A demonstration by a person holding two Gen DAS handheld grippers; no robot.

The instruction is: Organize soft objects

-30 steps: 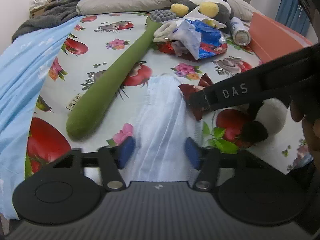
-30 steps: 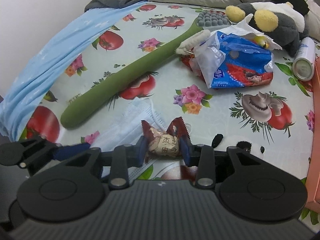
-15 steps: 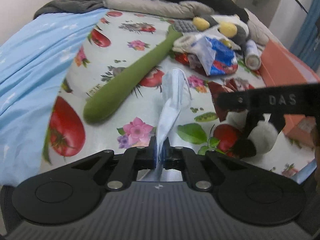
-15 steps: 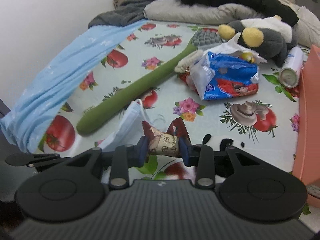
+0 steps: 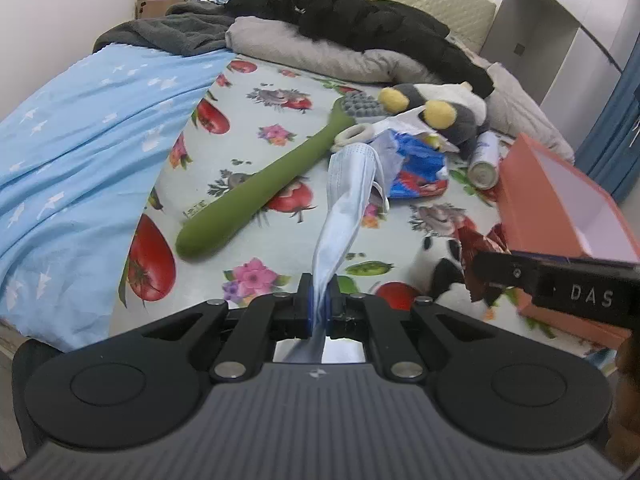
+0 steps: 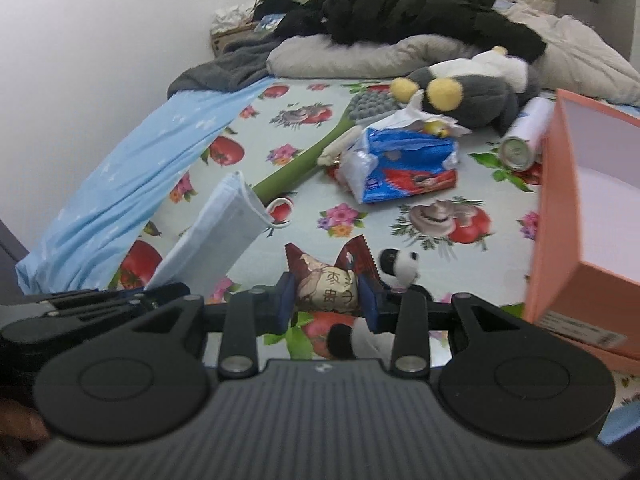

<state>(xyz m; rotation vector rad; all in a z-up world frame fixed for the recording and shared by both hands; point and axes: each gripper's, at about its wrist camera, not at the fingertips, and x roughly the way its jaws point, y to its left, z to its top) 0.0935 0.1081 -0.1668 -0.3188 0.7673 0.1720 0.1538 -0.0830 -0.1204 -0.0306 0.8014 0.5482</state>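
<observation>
My left gripper (image 5: 319,309) is shut on a pale blue face mask (image 5: 344,204) and holds it up off the bed; the mask also shows in the right wrist view (image 6: 216,232). My right gripper (image 6: 327,301) is shut on a red and beige wrapped candy (image 6: 326,282), held above the bed; the candy shows in the left wrist view (image 5: 476,248). A small panda plush (image 6: 398,266) lies on the fruit-print sheet (image 6: 304,120) just under the right gripper. An open orange box (image 6: 580,240) stands at the right.
A long green brush-like toy (image 5: 264,196), a blue tissue pack (image 6: 408,168), a grey and yellow plush (image 6: 464,96) and a spray can (image 6: 524,140) lie on the bed. A light blue blanket (image 5: 80,152) covers the left side. Pillows and dark clothes lie at the back.
My left gripper closed on the face mask and lifted it off the sheet. Both grippers rose and pulled back, the right one still holding the candy.
</observation>
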